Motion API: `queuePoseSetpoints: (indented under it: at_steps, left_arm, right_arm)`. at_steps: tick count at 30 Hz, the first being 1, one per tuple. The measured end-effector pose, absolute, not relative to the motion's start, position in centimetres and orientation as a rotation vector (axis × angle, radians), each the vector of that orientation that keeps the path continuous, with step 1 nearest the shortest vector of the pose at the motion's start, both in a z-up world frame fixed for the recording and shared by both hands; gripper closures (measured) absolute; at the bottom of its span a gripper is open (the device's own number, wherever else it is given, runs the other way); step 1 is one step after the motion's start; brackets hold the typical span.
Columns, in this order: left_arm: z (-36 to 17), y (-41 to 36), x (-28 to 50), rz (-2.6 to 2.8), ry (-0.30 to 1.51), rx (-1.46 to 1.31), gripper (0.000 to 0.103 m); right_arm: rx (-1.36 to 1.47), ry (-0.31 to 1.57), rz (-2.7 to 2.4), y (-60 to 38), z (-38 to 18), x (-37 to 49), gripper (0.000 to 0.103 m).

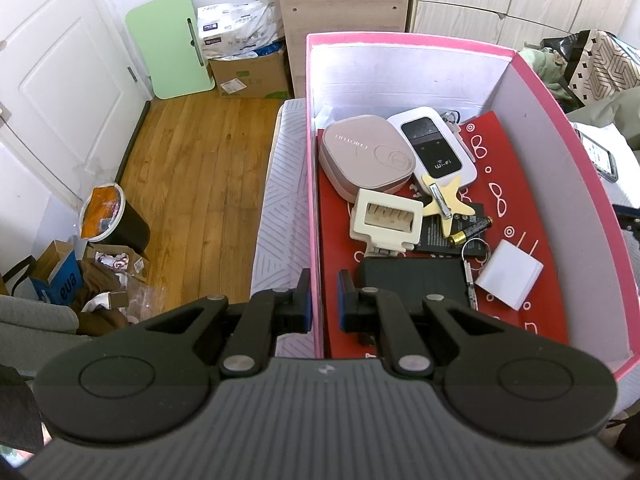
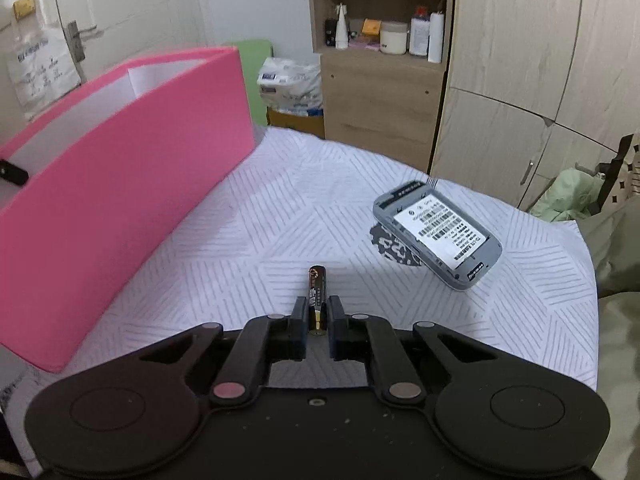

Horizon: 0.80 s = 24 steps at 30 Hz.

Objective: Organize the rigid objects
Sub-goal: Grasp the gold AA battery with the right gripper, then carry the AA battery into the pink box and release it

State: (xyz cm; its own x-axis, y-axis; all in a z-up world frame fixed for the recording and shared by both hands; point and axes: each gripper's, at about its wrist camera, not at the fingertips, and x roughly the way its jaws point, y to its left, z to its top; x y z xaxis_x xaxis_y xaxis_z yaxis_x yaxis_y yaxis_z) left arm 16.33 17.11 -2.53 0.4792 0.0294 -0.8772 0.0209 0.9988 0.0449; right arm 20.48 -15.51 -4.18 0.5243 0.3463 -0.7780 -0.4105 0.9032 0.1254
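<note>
A pink box (image 1: 400, 38) with white inner walls stands on the bed and also shows in the right wrist view (image 2: 132, 184). Inside lie a beige case (image 1: 366, 154), a white Wi-Fi router (image 1: 434, 146), a cream plastic part (image 1: 386, 220), a star clip (image 1: 448, 198), a battery (image 1: 470, 230), a white charger (image 1: 508, 274) and a black slab (image 1: 414, 282). My left gripper (image 1: 323, 300) straddles the box's left wall, its jaws narrowly apart. My right gripper (image 2: 318, 316) is shut on a black-and-gold battery (image 2: 317, 292) just above the bedspread.
A grey device (image 2: 438, 236) with a barcode label lies on a patterned piece on the white bedspread (image 2: 280, 216), right of the battery. Wooden floor (image 1: 192, 184), a bin and cardboard boxes lie left of the bed. A shelf cabinet (image 2: 380, 92) and wardrobe stand behind.
</note>
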Motion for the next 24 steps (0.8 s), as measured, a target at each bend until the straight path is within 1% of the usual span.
queuePoseSetpoints:
  at_steps: [5, 8, 14, 18, 22, 24]
  left_arm:
    - [-2.5, 17.1, 16.3, 0.004, 1.071, 0.05, 0.094]
    - [-2.5, 17.1, 16.3, 0.003, 1.067, 0.047, 0.094]
    - [-2.4, 17.5, 16.3, 0.005, 1.067, 0.024, 0.094]
    - [-2.4, 17.6, 16.1, 0.008, 1.061, 0.016, 0.094]
    - [-2.4, 17.6, 16.0, 0.008, 1.058, 0.005, 0.094]
    - [-2.4, 17.6, 16.0, 0.008, 1.057, 0.005, 0.094]
  right_arm:
    - [-0.06, 0.837, 0.469, -14.9, -1.8, 19.8, 0.091]
    - [-0.027, 0.77, 0.526, -14.3, 0.7, 19.3, 0.091]
    - [0.065, 0.681, 0.809, -10.3, 4.8, 19.8, 0.091]
    - [-0.003, 0.731, 0.967, -4.7, 5.2, 21.4, 0.091]
    - [-0.031, 0.874, 0.993, -0.3, 4.4, 24.1, 0.091]
    - [-0.066, 0.91, 1.009, 1.5, 4.1, 25.1, 0.091]
